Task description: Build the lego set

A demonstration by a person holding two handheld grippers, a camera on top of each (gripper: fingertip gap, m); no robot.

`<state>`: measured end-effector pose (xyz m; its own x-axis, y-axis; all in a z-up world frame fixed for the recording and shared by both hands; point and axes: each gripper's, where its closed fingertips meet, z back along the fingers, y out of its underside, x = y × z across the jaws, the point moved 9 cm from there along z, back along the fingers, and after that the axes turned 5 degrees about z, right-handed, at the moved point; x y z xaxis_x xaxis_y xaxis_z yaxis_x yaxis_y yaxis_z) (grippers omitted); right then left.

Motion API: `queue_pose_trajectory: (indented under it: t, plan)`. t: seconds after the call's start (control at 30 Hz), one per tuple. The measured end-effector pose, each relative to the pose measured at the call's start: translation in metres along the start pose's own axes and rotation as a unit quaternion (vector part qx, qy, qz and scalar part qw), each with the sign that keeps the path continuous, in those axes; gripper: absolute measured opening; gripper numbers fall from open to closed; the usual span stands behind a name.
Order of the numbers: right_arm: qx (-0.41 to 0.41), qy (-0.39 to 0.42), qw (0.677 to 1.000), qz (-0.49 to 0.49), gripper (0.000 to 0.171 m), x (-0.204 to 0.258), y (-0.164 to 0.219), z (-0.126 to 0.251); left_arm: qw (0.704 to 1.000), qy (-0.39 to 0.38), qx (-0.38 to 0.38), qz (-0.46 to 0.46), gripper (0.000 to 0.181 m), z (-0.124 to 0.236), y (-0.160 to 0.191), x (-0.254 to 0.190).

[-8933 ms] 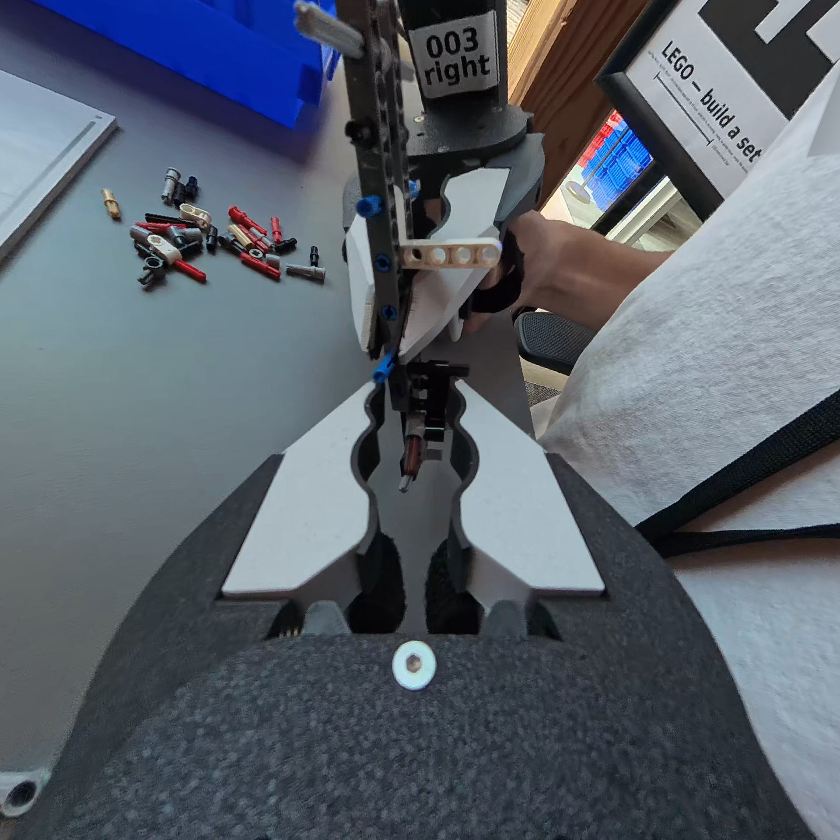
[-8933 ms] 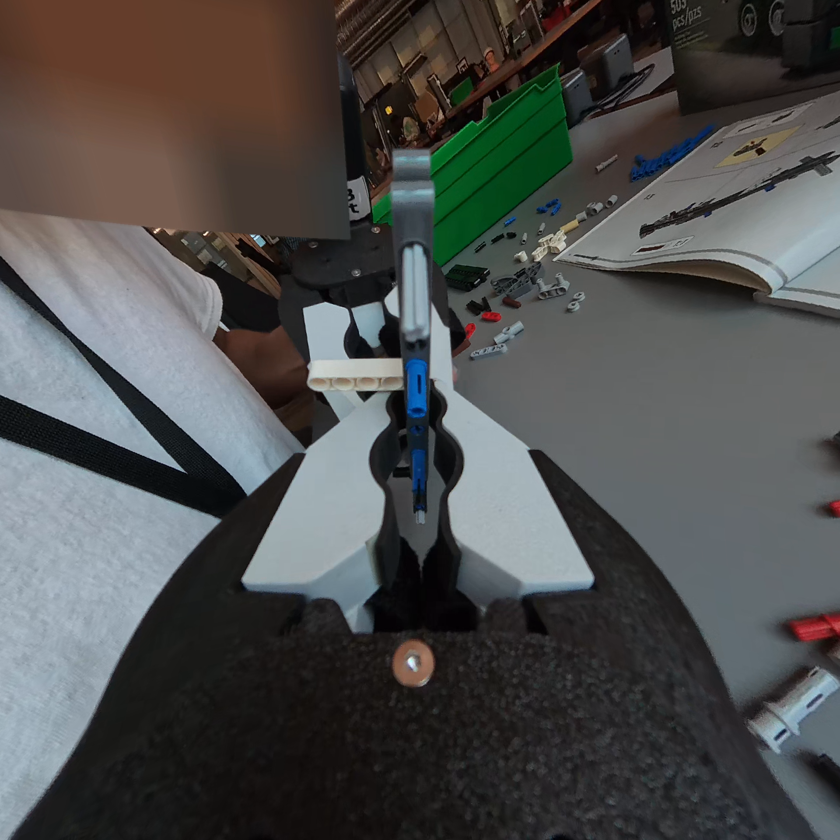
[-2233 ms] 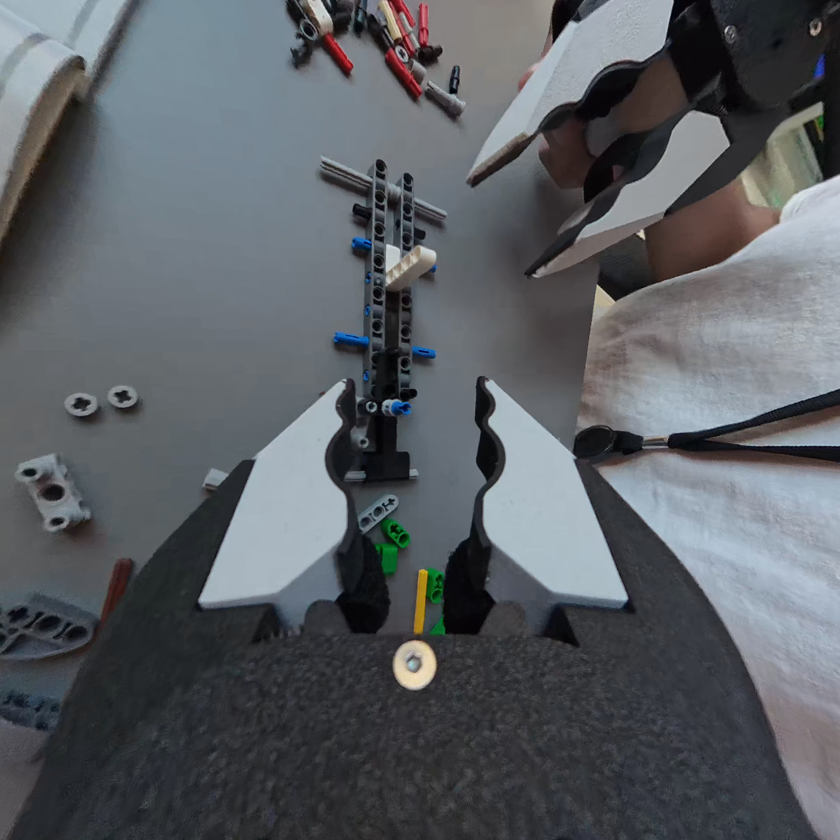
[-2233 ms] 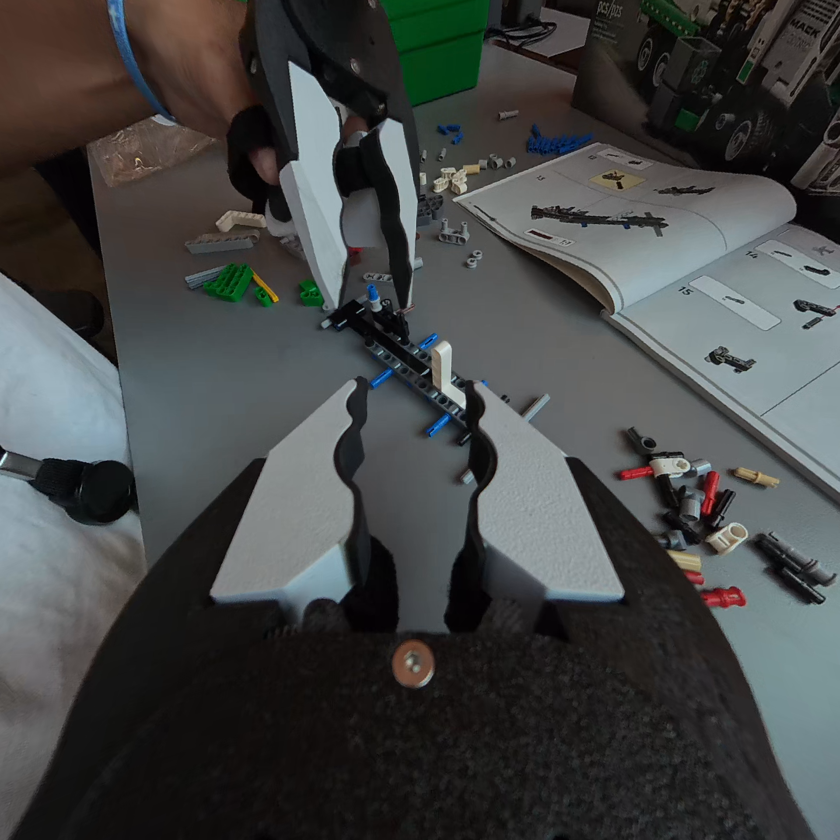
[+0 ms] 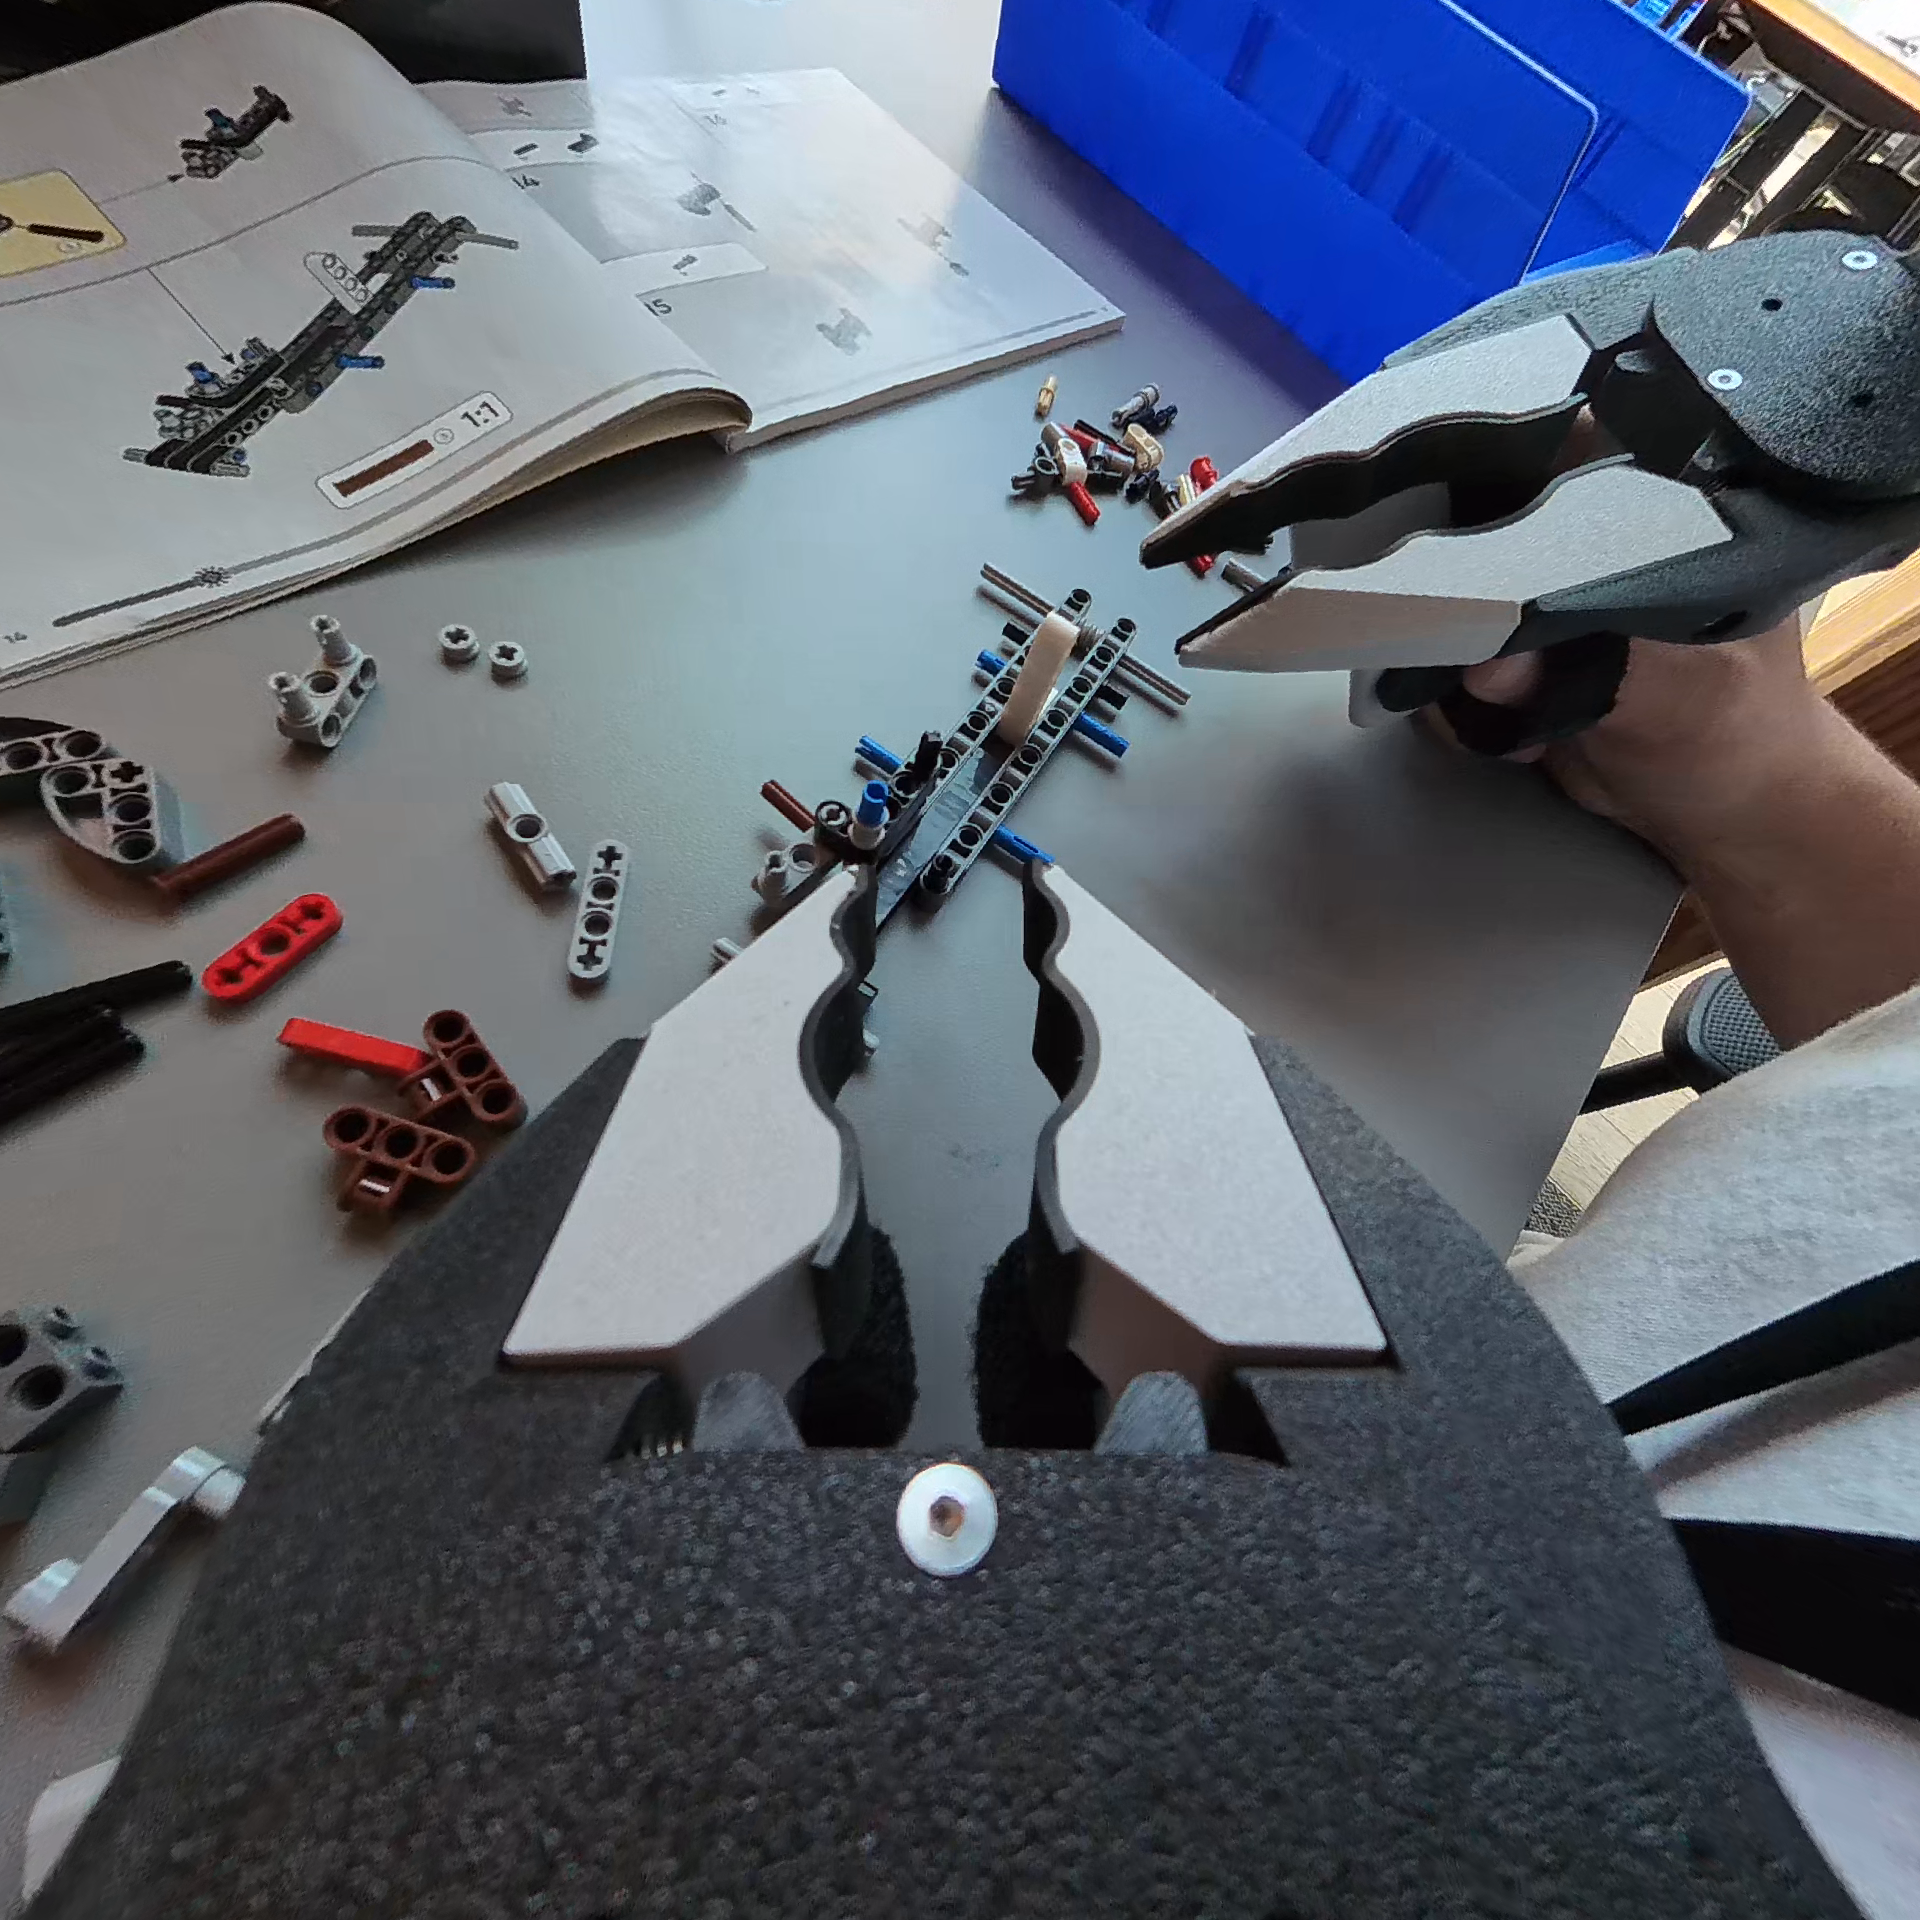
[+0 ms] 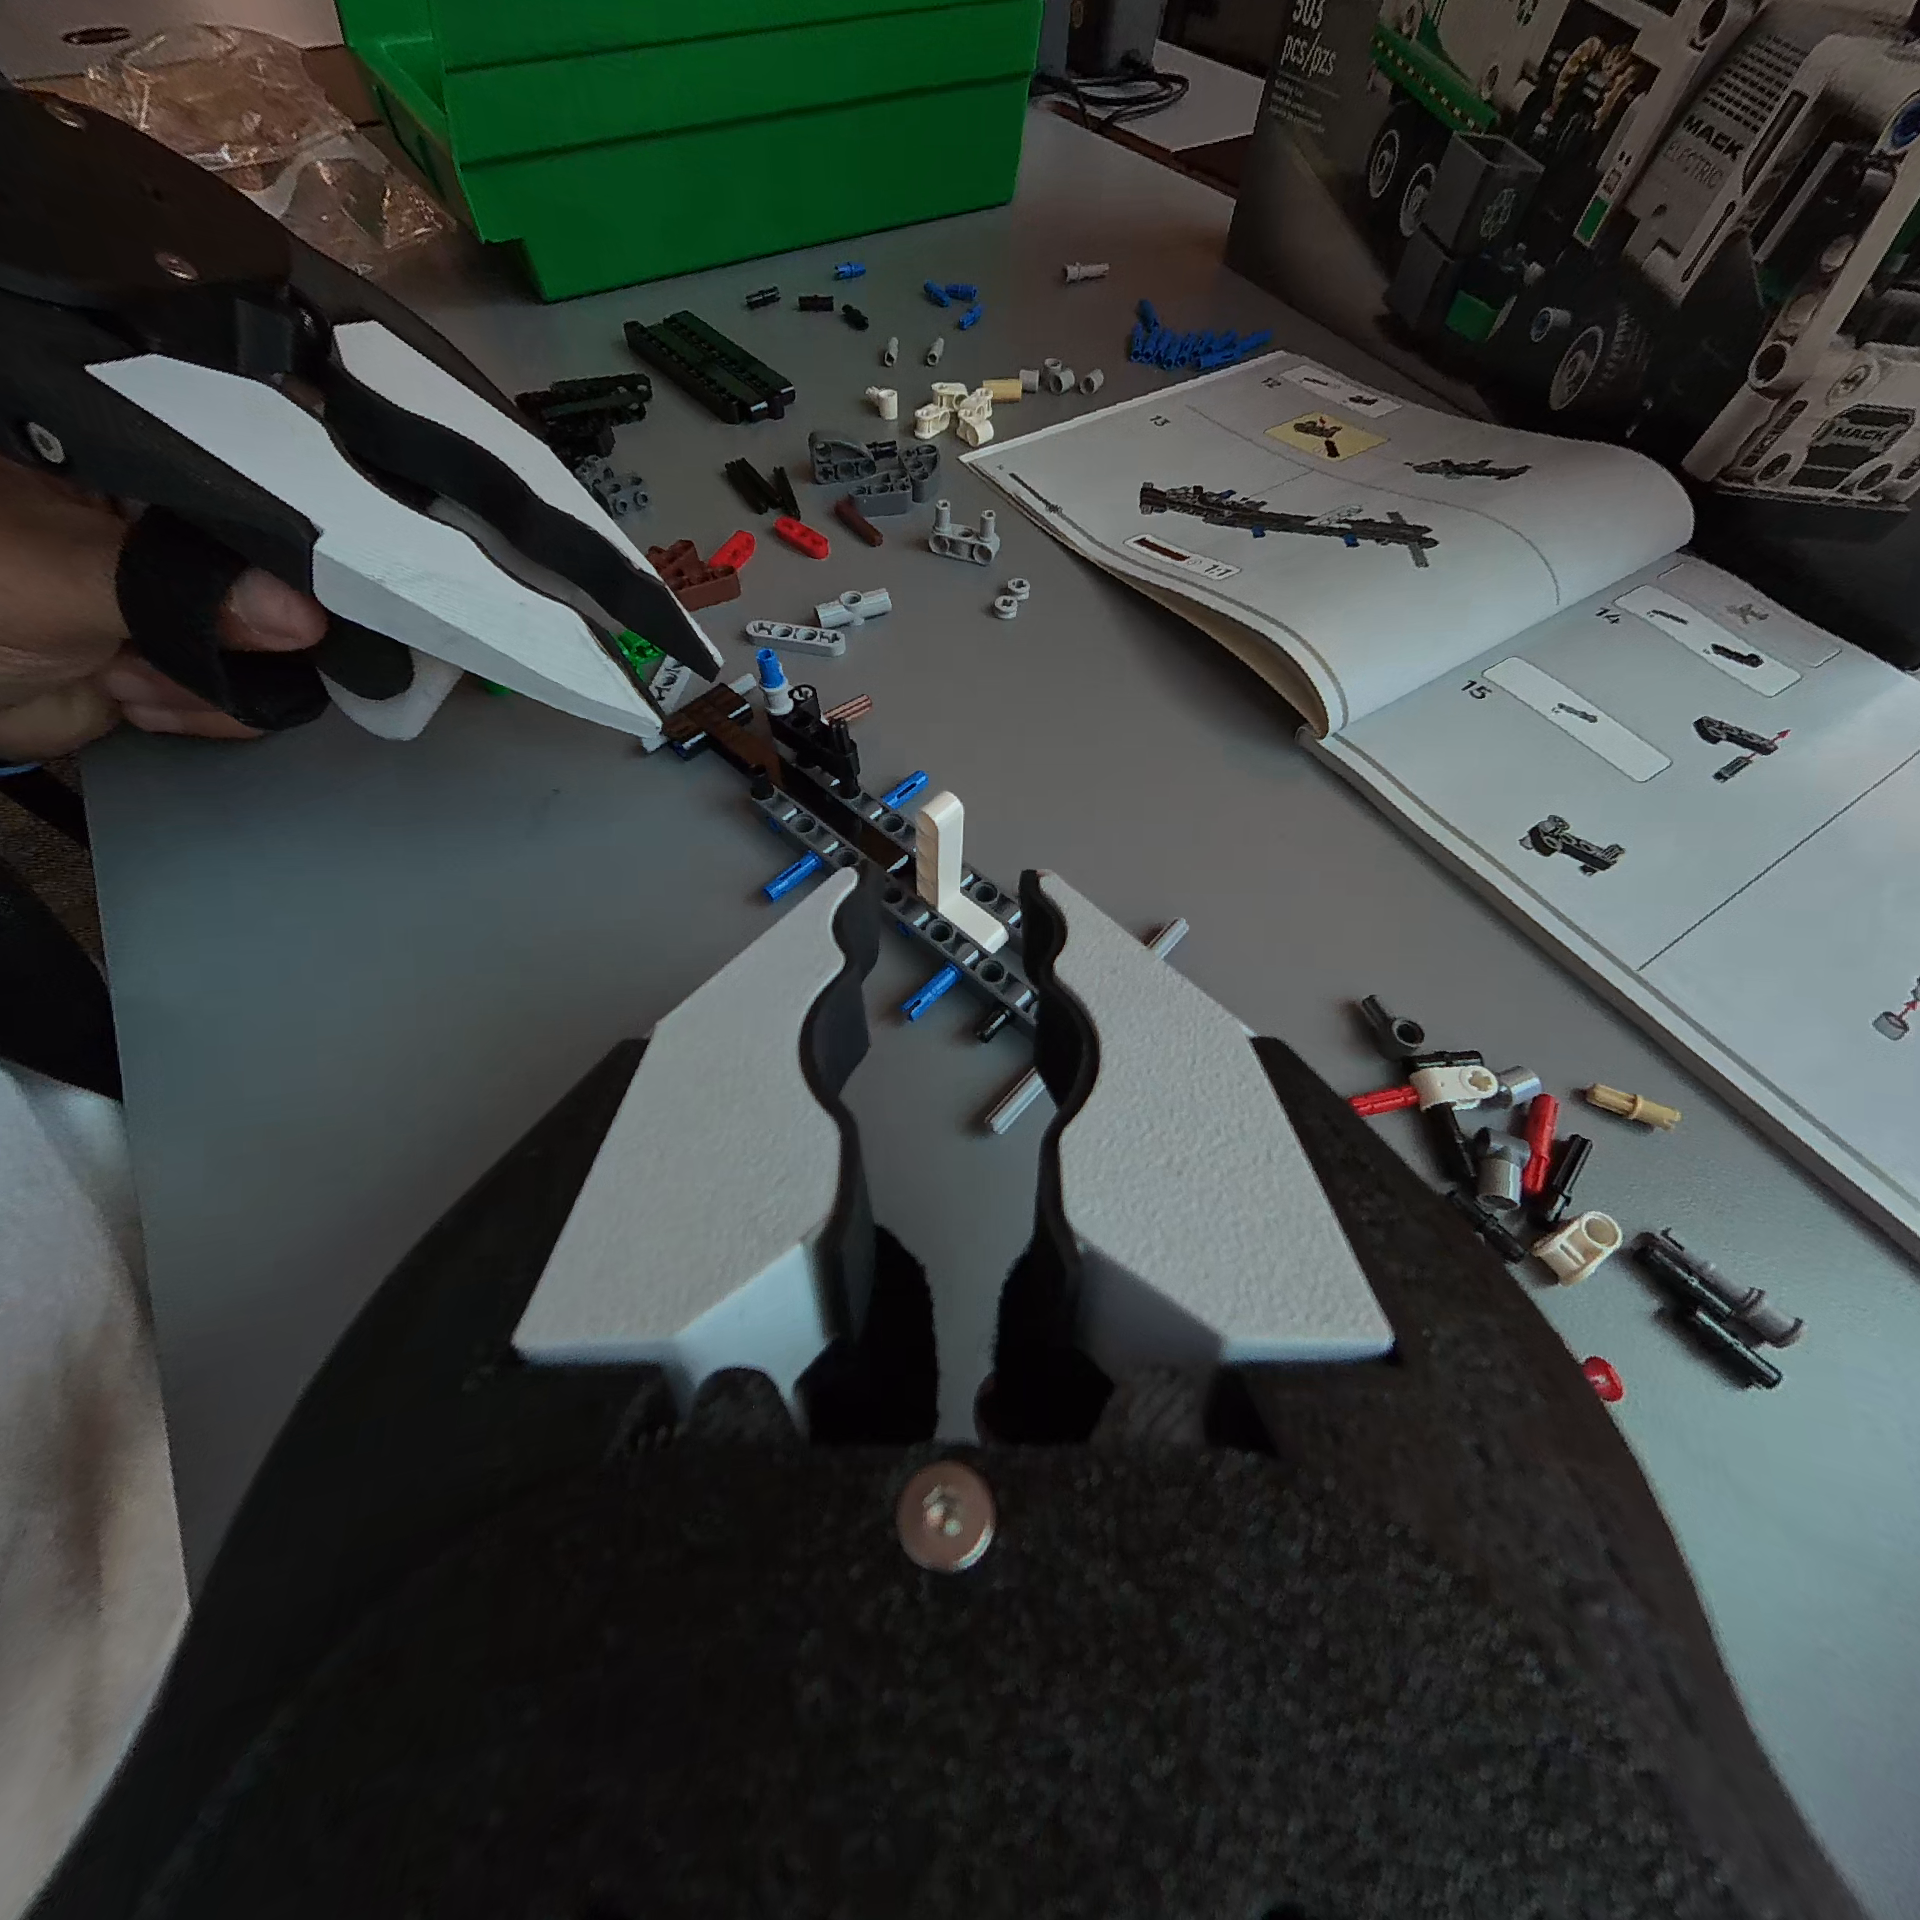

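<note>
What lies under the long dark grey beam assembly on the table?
The long dark grey beam assembly lies on the grey table. A light grey axle crosses beneath its far end. Anything else under it is hidden.

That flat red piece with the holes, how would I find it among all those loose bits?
Start at the open instruction booklet and drop toward the near edge of the table. The flat red piece lies there, beside a grey one of similar shape; it alone is bright red.
</note>
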<state>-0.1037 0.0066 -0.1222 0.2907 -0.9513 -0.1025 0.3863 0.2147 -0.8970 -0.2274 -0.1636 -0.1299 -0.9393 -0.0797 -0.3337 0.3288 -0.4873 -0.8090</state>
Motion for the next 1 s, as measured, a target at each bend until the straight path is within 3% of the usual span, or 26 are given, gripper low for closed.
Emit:
queue_pose_trajectory:
  t: [0.53, 1.0]
  plan:
    - [-0.012, -0.01, 1.0, -0.023, 0.023, -0.0042, 0.0, 0.002, 1.0, -0.015, 0.003, -0.014, 0.026, -0.0014, 0.0003, -0.0016]
    - [0.011, 0.004, 1.0, 0.012, 0.023, 0.0021, 0.0006, -0.0023, 0.996, -0.049, -0.036, -0.061, 0.025, 0.0049, -0.0011, -0.0089]
